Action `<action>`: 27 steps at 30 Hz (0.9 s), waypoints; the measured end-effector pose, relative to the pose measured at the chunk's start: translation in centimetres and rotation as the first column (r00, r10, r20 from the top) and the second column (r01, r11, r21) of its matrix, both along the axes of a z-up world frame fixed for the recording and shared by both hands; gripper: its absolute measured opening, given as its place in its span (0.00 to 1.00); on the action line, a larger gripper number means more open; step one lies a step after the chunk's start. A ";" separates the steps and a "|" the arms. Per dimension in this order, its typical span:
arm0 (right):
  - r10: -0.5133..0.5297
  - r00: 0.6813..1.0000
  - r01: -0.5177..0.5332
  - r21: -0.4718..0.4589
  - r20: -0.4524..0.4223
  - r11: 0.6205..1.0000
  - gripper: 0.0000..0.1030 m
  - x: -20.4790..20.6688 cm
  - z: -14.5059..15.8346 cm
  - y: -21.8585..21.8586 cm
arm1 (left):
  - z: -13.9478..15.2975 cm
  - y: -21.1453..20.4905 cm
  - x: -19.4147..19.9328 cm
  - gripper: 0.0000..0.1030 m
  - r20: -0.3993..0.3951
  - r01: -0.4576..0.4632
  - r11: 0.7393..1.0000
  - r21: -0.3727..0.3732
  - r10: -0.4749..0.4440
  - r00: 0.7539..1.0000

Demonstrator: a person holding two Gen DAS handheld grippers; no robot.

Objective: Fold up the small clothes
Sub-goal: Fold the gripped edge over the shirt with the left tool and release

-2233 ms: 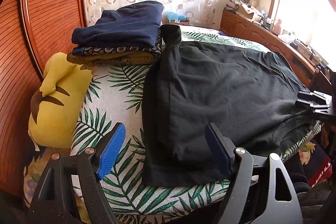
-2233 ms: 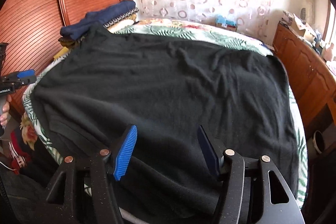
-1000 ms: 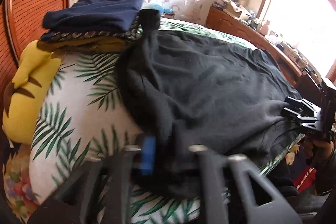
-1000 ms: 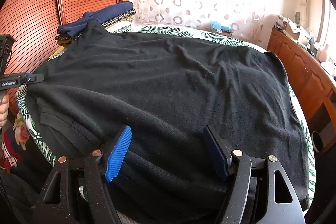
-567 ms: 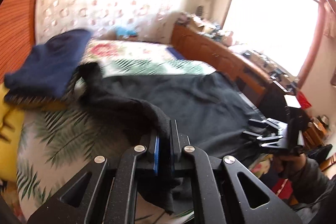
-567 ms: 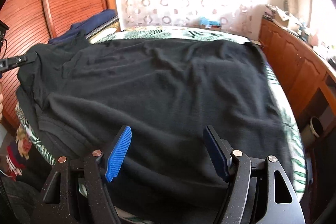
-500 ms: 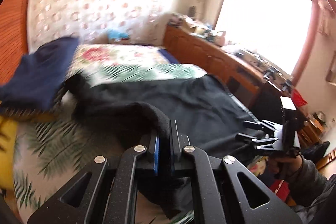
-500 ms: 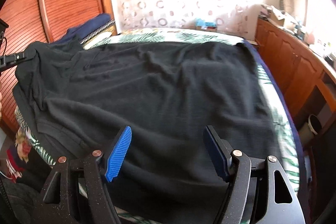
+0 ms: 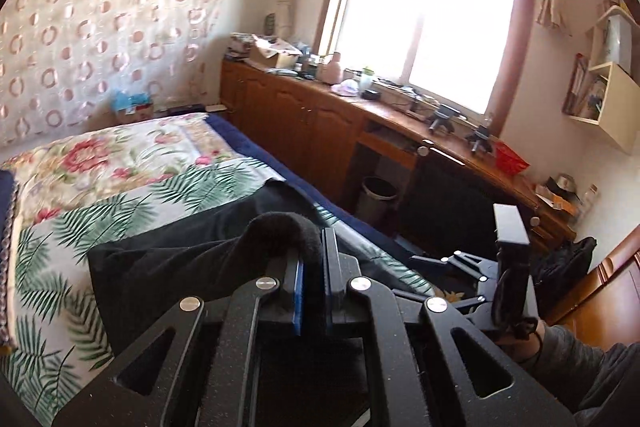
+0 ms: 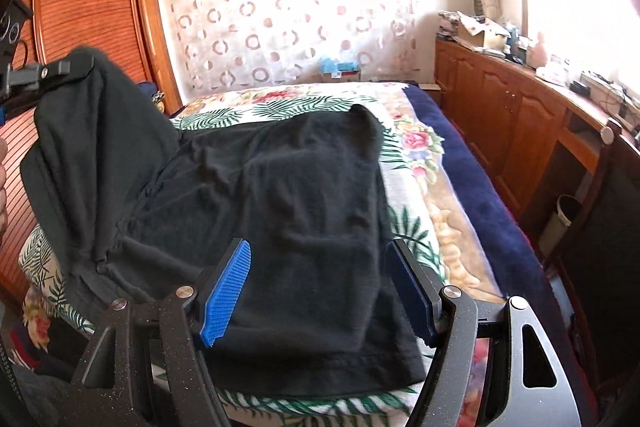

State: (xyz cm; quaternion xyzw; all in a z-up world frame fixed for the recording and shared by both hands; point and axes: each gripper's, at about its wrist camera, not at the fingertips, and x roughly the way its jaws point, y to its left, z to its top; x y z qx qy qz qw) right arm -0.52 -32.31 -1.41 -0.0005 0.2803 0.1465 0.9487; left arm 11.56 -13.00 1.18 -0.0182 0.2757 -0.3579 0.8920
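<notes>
in the left wrist view the left tongs are clamped on a raised fold of the black fleece garment, which trails down onto the bed with the palm-leaf and floral cover; the right tongs hang off the bed's near edge. in the right wrist view the right tongs gape wide, gripping nothing, above the garment's near hem on the bed, while the left tongs lift its left edge clear of the bed.

Your left wrist camera looks along the left gripper from close above the bed, facing the far window and cabinets. Your right wrist camera looks over the right gripper toward the far curtain. Both views share the bed and the black garment.
</notes>
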 end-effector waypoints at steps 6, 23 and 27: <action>-0.056 0.998 0.056 -0.008 0.021 0.998 0.70 -0.2 0.2 -1.3 | 0.6 -4.6 0.3 0.08 0.000 0.064 0.998 0.029 -0.064 0.998; -0.090 0.996 0.089 0.005 0.012 0.996 0.70 -0.1 0.6 -2.5 | -2.5 -0.2 -0.8 0.60 -0.003 -0.040 0.989 0.143 0.041 0.999; -0.064 0.998 0.064 -0.003 0.019 0.998 0.70 0.4 0.9 -1.3 | -3.6 4.3 -1.0 0.60 -0.001 -0.156 0.977 0.149 0.158 0.987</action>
